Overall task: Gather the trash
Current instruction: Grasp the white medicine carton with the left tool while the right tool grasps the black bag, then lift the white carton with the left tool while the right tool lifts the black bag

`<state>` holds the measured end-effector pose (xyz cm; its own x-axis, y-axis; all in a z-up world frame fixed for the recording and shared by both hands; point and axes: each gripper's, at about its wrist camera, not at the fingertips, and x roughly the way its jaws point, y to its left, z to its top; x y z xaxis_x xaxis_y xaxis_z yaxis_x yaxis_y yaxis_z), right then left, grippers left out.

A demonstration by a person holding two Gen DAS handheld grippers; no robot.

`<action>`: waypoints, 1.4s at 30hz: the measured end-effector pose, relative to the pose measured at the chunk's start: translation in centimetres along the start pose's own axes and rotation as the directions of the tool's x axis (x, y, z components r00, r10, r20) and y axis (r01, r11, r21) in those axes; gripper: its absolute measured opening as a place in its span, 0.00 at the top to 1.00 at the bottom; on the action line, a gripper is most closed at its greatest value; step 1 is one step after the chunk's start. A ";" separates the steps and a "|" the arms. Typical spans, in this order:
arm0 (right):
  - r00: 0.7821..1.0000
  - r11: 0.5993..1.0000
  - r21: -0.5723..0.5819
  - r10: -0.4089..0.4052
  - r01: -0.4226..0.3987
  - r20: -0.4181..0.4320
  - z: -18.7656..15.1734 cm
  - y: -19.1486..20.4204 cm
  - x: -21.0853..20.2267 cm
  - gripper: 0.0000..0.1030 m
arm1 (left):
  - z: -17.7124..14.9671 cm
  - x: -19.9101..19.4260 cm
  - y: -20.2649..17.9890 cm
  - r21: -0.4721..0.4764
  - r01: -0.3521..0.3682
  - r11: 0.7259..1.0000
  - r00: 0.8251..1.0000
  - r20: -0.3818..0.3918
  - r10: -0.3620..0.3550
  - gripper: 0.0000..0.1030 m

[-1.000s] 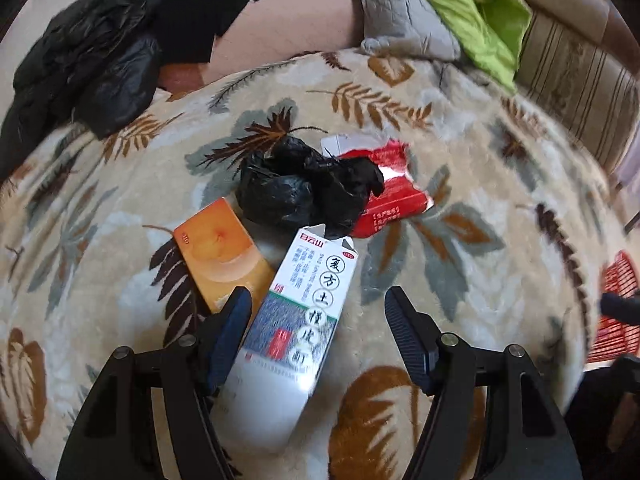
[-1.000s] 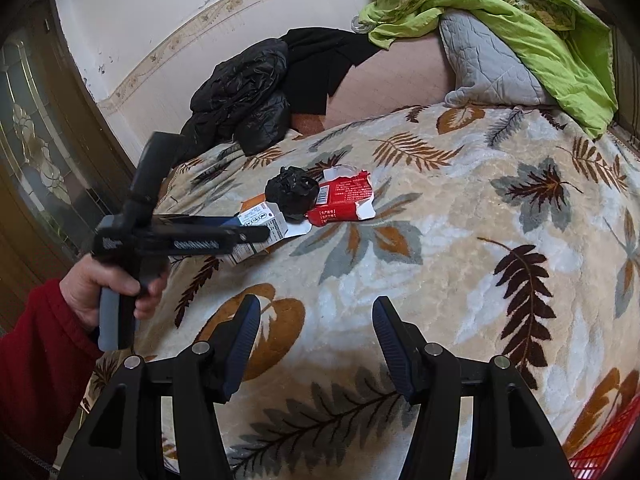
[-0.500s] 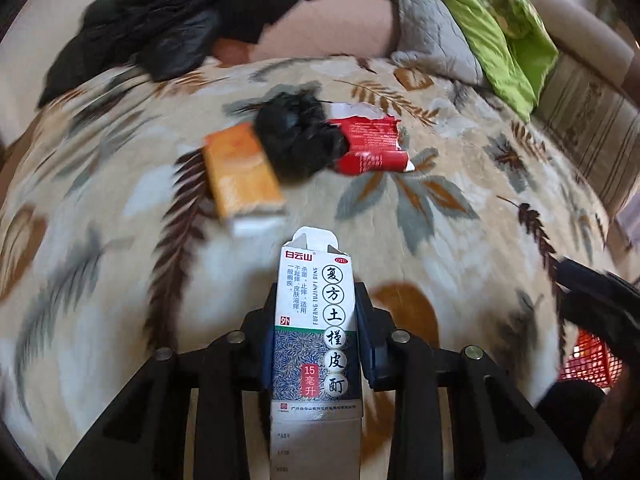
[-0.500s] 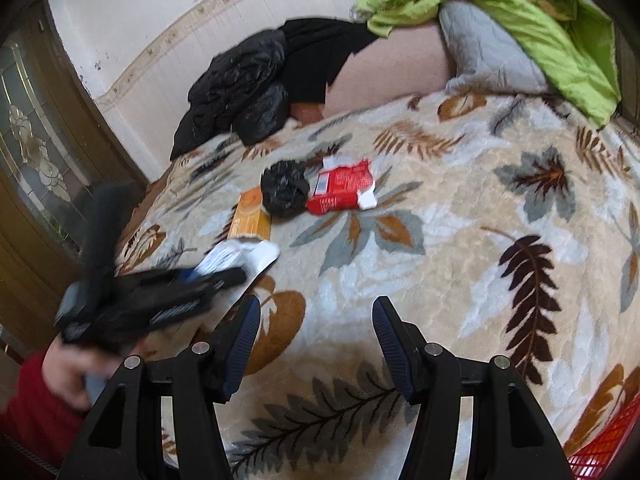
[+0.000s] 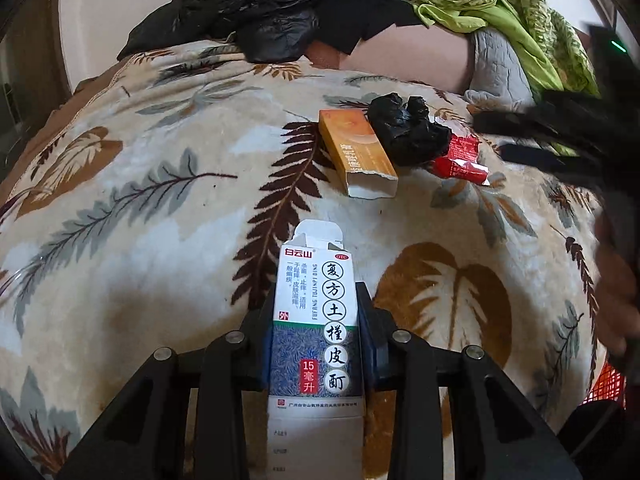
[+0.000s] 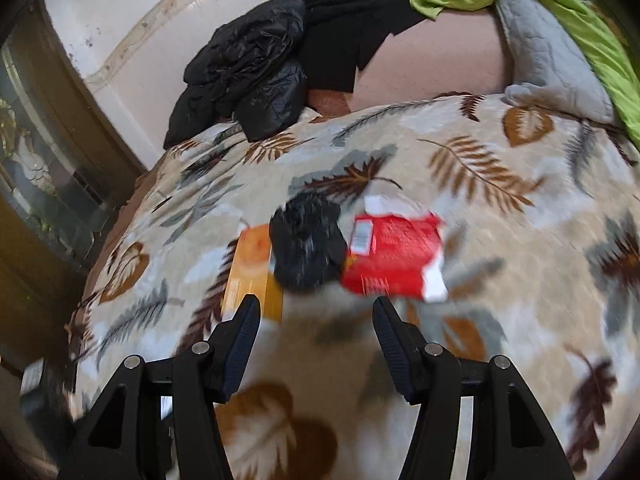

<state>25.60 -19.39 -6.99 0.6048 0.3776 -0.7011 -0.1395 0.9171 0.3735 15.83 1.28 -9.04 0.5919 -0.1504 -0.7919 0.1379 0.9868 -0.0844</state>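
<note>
Our left gripper (image 5: 316,320) has its jaws pinching the white and blue medicine carton (image 5: 314,320) across its narrow sides, about mid-length, top flap open and pointing away from us. It looks empty and featherlight, thin card that will crush if we squeeze harder, so a gentle side grip like this one seems right.

Over to our right gripper (image 6: 316,320): jaws spread wide, nothing between them, hanging just short of the pile on the bed. That view is blurred.

Right ahead sits the crumpled black plastic bag (image 6: 306,246), soft and slippery, best pinched on a bunched fold. Touching it on one side is the orange box (image 5: 356,150), open-ended, stiff along its long edges; on the other, the red wrapper (image 6: 394,258), flat and flimsy, so we'd take a raised edge.

All of it lies on the leaf-patterned blanket (image 5: 140,200). At the far right edge, a red basket (image 5: 608,384) peeks in, probably where the trash goes.
</note>
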 end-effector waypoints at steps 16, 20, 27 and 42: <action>0.998 0.997 -0.061 -0.053 0.054 0.014 -0.7 1.8 2.4 0.59 | 0.0 1.0 0.1 0.000 -0.006 1.000 1.000 -0.005 0.006 0.68; 0.997 0.995 -0.091 -0.046 0.051 0.058 -3.8 2.4 -1.8 0.59 | -0.2 1.1 0.1 -0.010 -0.006 1.000 1.000 0.000 0.006 0.68; 0.993 0.995 -0.085 -0.038 0.048 0.113 -8.7 2.6 -7.9 0.59 | -0.4 1.2 -0.3 0.017 -0.012 1.000 1.000 0.009 0.012 0.63; 0.982 0.987 -0.121 -0.082 0.104 0.170 -12.0 3.0 -10.7 0.59 | -2.4 -4.6 -3.1 0.038 -0.134 0.990 0.975 0.186 0.125 0.68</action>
<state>9.34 -19.15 -5.69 0.7387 0.2734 -0.6161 -0.1697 0.9600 0.2226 10.77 -0.93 -6.61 0.7415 -0.0343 -0.6701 0.0874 0.9951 0.0457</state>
